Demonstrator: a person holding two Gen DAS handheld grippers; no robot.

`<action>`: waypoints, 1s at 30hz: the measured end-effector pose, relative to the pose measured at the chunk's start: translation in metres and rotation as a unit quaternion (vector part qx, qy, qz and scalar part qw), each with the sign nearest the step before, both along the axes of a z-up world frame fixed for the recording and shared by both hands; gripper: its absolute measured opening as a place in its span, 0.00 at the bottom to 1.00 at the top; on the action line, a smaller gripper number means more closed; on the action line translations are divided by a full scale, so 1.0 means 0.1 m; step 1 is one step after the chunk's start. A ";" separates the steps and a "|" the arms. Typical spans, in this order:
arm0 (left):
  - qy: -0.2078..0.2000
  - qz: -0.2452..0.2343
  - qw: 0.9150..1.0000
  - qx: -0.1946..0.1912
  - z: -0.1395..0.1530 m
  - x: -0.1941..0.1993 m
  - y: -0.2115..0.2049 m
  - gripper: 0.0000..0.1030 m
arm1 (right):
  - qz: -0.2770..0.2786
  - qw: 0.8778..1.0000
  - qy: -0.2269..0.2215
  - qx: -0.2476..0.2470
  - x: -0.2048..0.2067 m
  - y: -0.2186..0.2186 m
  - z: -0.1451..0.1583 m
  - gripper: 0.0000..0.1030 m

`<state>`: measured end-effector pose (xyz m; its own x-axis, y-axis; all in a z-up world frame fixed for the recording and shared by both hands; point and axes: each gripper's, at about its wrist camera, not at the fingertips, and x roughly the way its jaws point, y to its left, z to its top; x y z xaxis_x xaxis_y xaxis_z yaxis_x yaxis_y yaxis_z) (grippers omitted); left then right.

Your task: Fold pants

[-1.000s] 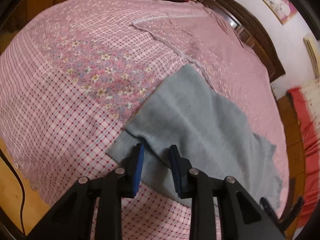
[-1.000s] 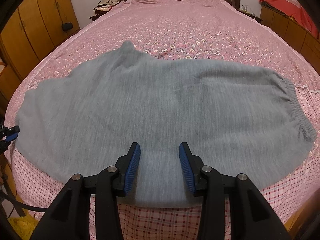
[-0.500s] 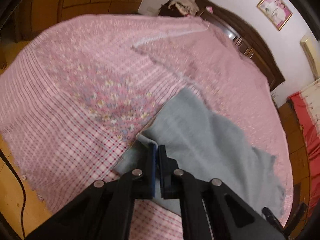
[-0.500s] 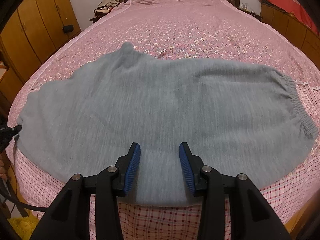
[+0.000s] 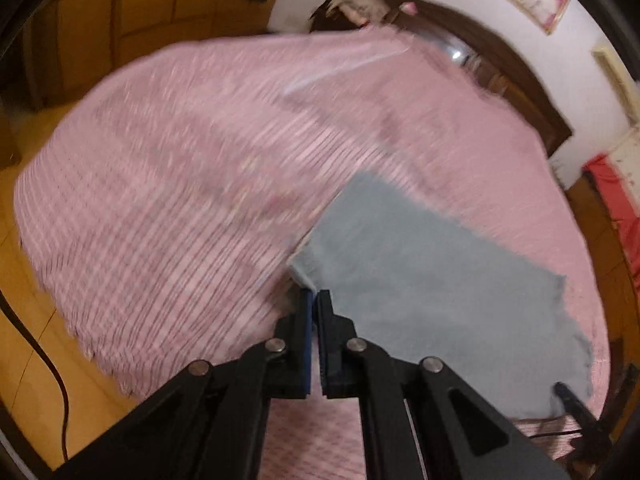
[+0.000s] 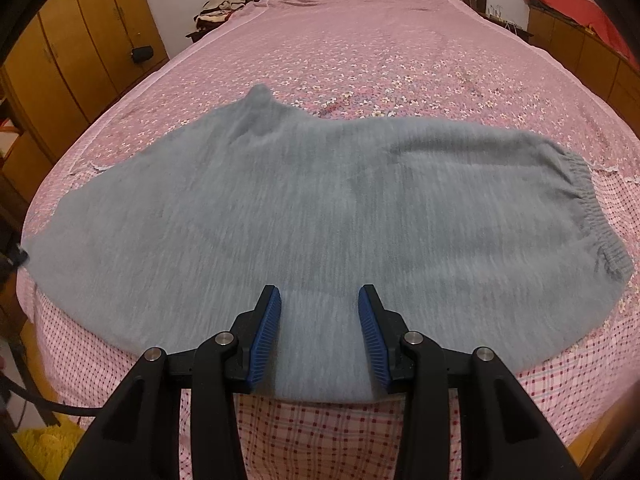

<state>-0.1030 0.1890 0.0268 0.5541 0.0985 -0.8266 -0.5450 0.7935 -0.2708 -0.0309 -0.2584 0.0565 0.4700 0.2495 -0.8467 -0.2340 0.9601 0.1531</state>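
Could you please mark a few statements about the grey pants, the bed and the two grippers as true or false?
1. The left gripper is shut on a corner of the grey pants. True.
2. The right gripper is shut. False: its jaws stand apart over the cloth, pinching nothing.
3. The pants lie on a pink floral bedspread. True.
4. The elastic waistband is at the left end in the right wrist view. False: it is at the right end.
5. The pants are folded into a small square. False: they lie spread out along the bed's near edge.
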 end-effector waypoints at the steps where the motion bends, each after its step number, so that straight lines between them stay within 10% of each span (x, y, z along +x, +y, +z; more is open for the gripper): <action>1: 0.017 -0.001 1.000 0.008 -0.10 0.00 0.01 0.02 | 0.000 1.000 0.000 0.000 0.00 0.00 0.00 0.41; 10: 0.026 -0.044 0.993 0.107 0.22 0.02 -0.14 0.02 | 0.029 0.999 0.001 -0.029 -0.08 0.02 0.00 0.41; 21: 0.004 -0.163 0.986 0.038 0.09 0.97 -0.51 0.04 | -0.025 0.999 -0.021 0.028 0.45 -0.31 0.21 0.41; 30: 0.029 -0.154 0.987 0.044 -0.19 1.15 -0.44 0.04 | -0.111 0.992 0.009 -0.051 0.81 -0.81 -0.06 0.27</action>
<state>0.0117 0.1454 0.0077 0.5217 0.0064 -0.8531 -0.2872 0.9429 -0.1686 0.0506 -0.3392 0.0501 0.4876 0.0549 -0.8713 -0.0129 0.9984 0.0557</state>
